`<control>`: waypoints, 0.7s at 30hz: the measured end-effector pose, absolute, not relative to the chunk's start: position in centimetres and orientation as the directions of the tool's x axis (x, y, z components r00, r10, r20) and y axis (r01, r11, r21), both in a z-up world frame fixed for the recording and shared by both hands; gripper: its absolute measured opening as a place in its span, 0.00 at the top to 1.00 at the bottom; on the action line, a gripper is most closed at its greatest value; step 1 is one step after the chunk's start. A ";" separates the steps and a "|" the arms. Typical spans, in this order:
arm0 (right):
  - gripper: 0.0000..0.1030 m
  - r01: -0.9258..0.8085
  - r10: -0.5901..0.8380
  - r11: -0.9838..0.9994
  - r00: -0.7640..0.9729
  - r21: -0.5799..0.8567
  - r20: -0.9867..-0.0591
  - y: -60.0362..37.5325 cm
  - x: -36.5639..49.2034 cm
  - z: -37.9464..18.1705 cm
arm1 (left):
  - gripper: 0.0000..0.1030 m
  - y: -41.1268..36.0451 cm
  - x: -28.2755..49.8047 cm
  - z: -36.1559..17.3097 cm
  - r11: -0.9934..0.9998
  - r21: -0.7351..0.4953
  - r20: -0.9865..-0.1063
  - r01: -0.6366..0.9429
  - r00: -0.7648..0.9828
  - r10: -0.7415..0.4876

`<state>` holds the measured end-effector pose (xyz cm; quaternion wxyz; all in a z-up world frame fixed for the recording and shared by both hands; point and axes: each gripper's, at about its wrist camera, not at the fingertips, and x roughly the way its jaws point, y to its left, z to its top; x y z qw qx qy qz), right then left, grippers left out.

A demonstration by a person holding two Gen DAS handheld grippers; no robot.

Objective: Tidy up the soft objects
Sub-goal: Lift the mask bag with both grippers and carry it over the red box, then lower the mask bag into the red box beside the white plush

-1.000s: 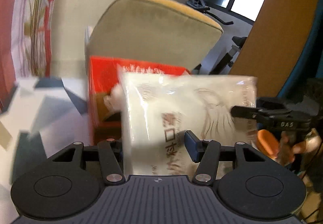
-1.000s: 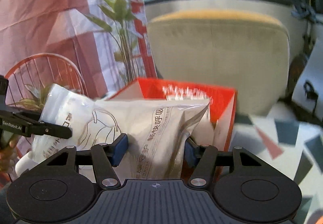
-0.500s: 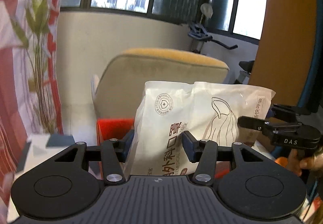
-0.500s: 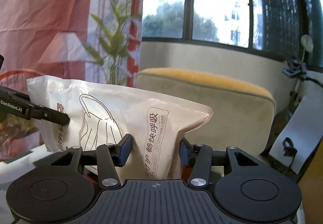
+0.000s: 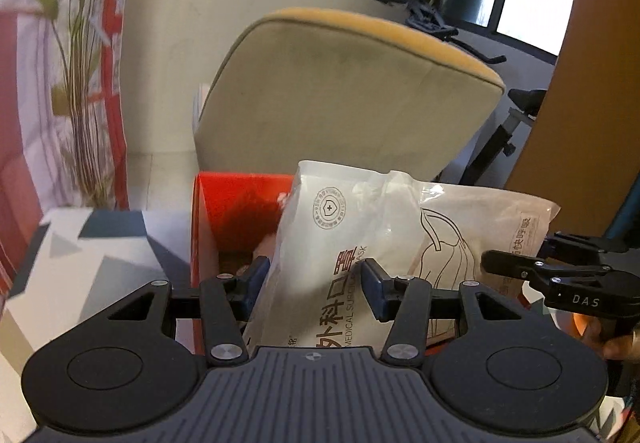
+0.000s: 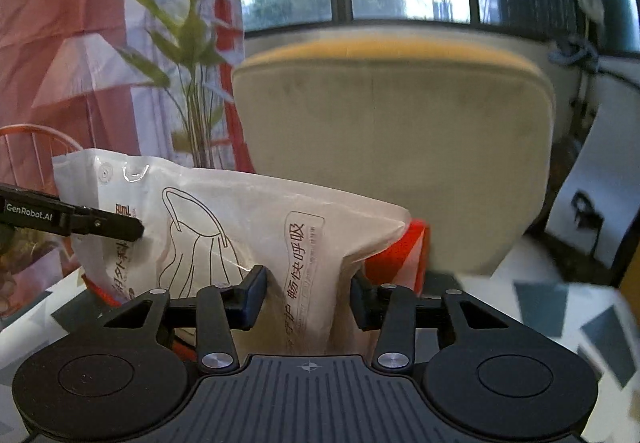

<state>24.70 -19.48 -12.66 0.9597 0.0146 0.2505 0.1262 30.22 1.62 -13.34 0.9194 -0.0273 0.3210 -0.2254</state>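
Nearest, the left gripper [image 5: 314,285] pinches the left end of the mask packet [image 5: 400,239], its blue pads pressed into the plastic on both sides. The right gripper [image 6: 306,295] has the packet's other end between its jaws, which are closing, the pads already against the plastic. From the left wrist view the packet rises from 6 o'clock towards 2 o'clock, with the right gripper at 3 o'clock. Just behind and below the packet stands the open red box [image 5: 236,203] on the patterned table [image 5: 100,255]. Beyond, at 12 o'clock, is a beige chair back [image 5: 348,99].
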 end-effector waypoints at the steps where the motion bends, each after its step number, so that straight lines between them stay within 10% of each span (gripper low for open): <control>1: 0.63 -0.237 0.257 0.966 0.834 0.104 -0.488 -19.5 24.9 -12.9 | 0.48 2.0 30.3 -13.3 0.893 -0.210 -0.581 0.399 0.683 -0.442; 21: 0.73 -0.227 0.290 0.957 0.791 0.182 -0.538 -19.8 24.2 -14.3 | 0.48 5.3 28.3 -10.2 0.868 -0.346 -0.447 0.356 0.751 -0.486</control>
